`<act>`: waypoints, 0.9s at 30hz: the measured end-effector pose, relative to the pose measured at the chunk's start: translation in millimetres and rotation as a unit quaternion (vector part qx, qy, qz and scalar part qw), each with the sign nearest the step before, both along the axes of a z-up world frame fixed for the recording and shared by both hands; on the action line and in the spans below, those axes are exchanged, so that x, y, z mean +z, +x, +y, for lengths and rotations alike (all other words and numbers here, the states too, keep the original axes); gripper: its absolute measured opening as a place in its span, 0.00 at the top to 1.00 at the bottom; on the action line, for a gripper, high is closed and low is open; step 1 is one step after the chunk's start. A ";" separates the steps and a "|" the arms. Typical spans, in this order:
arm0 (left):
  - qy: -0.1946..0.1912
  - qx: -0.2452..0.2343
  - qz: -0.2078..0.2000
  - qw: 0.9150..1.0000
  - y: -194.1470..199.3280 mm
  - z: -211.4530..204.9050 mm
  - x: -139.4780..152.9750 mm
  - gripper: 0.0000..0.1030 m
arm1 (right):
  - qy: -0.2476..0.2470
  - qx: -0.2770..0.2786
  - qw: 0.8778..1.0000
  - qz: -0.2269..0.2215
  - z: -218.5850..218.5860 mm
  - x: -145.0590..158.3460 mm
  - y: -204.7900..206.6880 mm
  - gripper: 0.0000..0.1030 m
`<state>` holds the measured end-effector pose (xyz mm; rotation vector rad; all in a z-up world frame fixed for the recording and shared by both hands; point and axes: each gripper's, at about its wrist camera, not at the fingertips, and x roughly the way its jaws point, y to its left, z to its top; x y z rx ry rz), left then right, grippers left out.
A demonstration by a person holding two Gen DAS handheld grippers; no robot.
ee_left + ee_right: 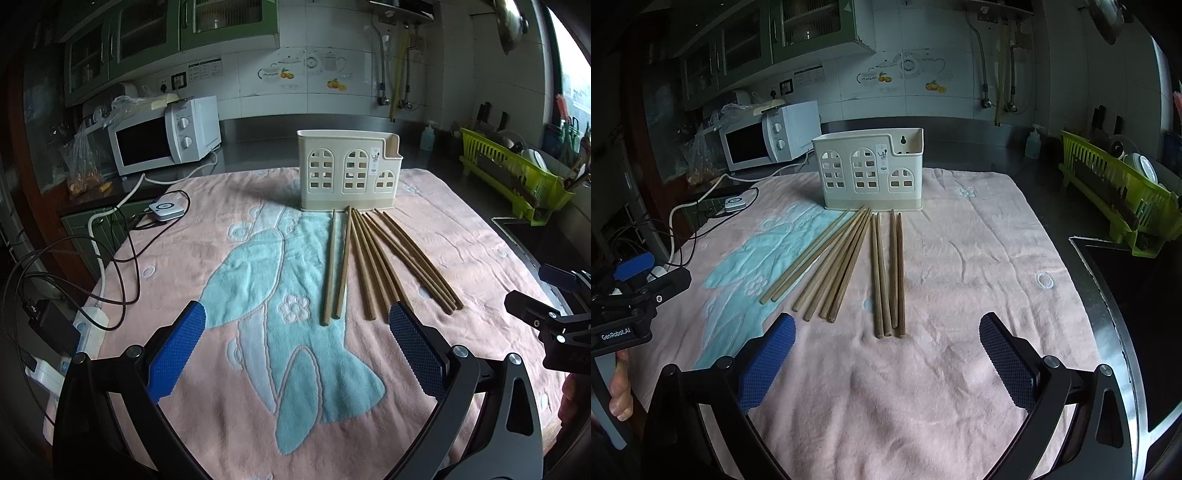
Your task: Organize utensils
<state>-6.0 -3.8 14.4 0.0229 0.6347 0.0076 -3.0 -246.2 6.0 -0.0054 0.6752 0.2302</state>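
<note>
Blue-padded jaws of both grippers sit lowest in each view, spread wide and holding nothing. Left gripper (297, 330) hovers over the towel just short of the near ends of the chopsticks; right gripper (886, 334) likewise, its gap lined up with the rightmost sticks.

Chopsticks (882, 273): ten or so wooden sticks, flat on the towel, fanned out from the foot of the holder toward the cameras. Thin tips point at the holder, thick ends toward the grippers. Two loose pairs on one side, a tighter bundle in the middle, another pair angled away.

Utensil holder (868, 171): cream plastic, arched cut-out windows, upright, at the far edge of the towel. Appears empty, though its inside is mostly hidden. None of the sticks are stowed; task judged at its start.

Towel (184, 229): pink with pale blue pattern, soft and rumpled, covers the tabletop.

Risks, as judged:
- Sticks lie touching; closing on one may pinch its neighbour or roll it aside.
- Round, thin sticks flat on soft pile; pads may snag towel loops instead of getting under the wood.
- Gripped near the thick end, a stick may pivot and miss the holder's opening.
- Holder looks light; a stick striking the rim could tip or push it back.
- Both grippers working the same fan could collide.
</note>
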 end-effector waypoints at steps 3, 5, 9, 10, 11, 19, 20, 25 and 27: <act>0.001 -0.001 -0.004 1.000 -0.4 -1.2 2.6 0.05 | -0.001 -0.001 1.000 -0.002 -0.4 1.7 -0.2 0.06; 0.001 -0.001 -0.007 1.000 -0.8 -1.9 5.3 0.05 | 0.000 -0.002 1.000 -0.005 -1.2 3.2 -0.8 0.06; -0.001 0.000 -0.015 1.000 -1.7 -2.8 11.2 0.05 | 0.000 -0.005 1.000 -0.012 -1.9 8.5 -2.4 0.06; -0.002 0.001 -0.016 1.000 -1.5 -2.4 12.1 0.05 | 0.001 -0.005 1.000 -0.014 -2.3 10.1 -3.0 0.06; -0.002 0.002 -0.018 1.000 -1.7 -2.6 13.6 0.05 | 0.001 -0.004 1.000 -0.017 -2.6 12.1 -3.6 0.06; 0.004 -0.002 -0.032 0.999 -2.7 -10.8 21.5 0.05 | 0.001 -0.007 0.999 -0.033 -3.2 25.2 -4.5 0.06; 0.004 -0.003 -0.032 0.999 -2.9 -11.4 22.0 0.05 | 0.000 -0.008 0.999 -0.035 -3.2 26.1 -4.8 0.06; 0.004 -0.006 -0.033 0.999 -1.4 -13.3 25.5 0.05 | -0.001 -0.010 0.999 -0.040 -2.8 30.3 -5.2 0.06; -0.002 -0.004 -0.036 0.999 -0.8 -12.1 27.1 0.05 | -0.003 -0.011 0.999 -0.041 -2.3 31.4 -4.8 0.06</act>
